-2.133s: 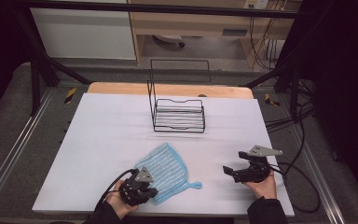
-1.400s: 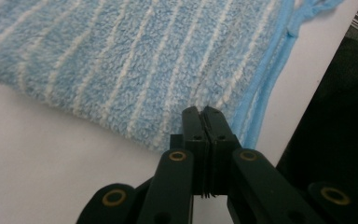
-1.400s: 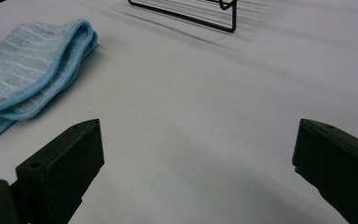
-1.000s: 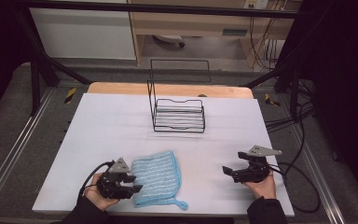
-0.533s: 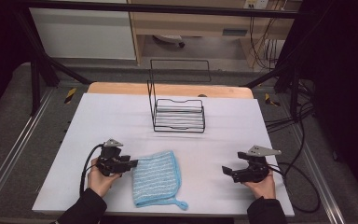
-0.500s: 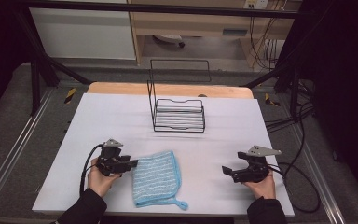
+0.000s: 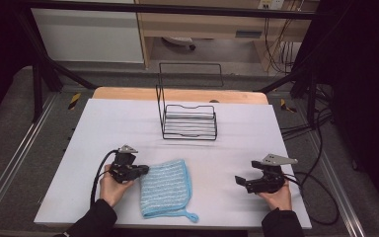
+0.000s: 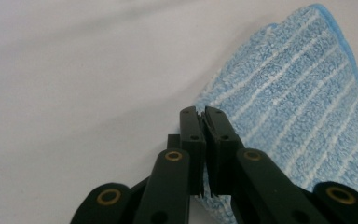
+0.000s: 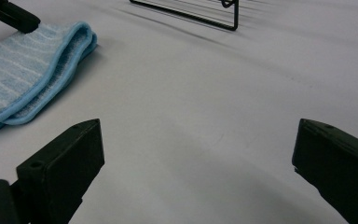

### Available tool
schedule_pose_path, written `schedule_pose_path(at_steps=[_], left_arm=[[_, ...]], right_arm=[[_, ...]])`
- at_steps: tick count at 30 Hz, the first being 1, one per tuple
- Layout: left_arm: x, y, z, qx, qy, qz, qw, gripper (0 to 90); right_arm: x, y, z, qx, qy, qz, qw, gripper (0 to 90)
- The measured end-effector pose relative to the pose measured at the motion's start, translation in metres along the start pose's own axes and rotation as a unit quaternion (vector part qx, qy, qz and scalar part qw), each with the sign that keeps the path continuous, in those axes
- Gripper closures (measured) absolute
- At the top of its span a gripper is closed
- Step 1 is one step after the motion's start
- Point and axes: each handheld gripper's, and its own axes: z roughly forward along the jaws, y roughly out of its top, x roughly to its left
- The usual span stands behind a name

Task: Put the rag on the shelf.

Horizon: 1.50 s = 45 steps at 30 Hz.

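Left tool (image 7: 143, 170) clamped on folded blue striped terry cloth (image 7: 165, 187)
Cloth lies flat on white surface (image 7: 128, 128); right tool (image 7: 243, 181) wide open, empty

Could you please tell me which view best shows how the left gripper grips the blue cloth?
The left gripper view: the left gripper pinches the blue cloth edge. The high view shows it small; the right gripper view, only a tip.
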Motion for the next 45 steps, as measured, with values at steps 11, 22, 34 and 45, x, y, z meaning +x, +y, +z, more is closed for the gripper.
schedule_pose_path(at_steps=[11,22,34,45], left_arm=[[0.001,0.011,0.012,-0.028,-0.004,0.023,0.9993,87.2],[0.005,0.009,0.008,-0.039,-0.004,0.015,0.9991,71.5],[0.013,0.002,0.004,-0.042,0.005,-0.023,0.9988,51.3],[0.001,-0.001,0.014,-0.008,0.014,-0.018,0.9997,58.1]], right_arm=[[0.0,0.0,0.0,-0.001,0.001,0.0,1.0,2.7],[0.0,0.0,-0.001,-0.002,-0.001,0.001,1.0,2.8],[0.0,0.0,0.0,-0.001,0.0,0.002,1.0,2.8],[0.001,0.0,0.0,-0.004,0.005,0.006,1.0,2.8]])
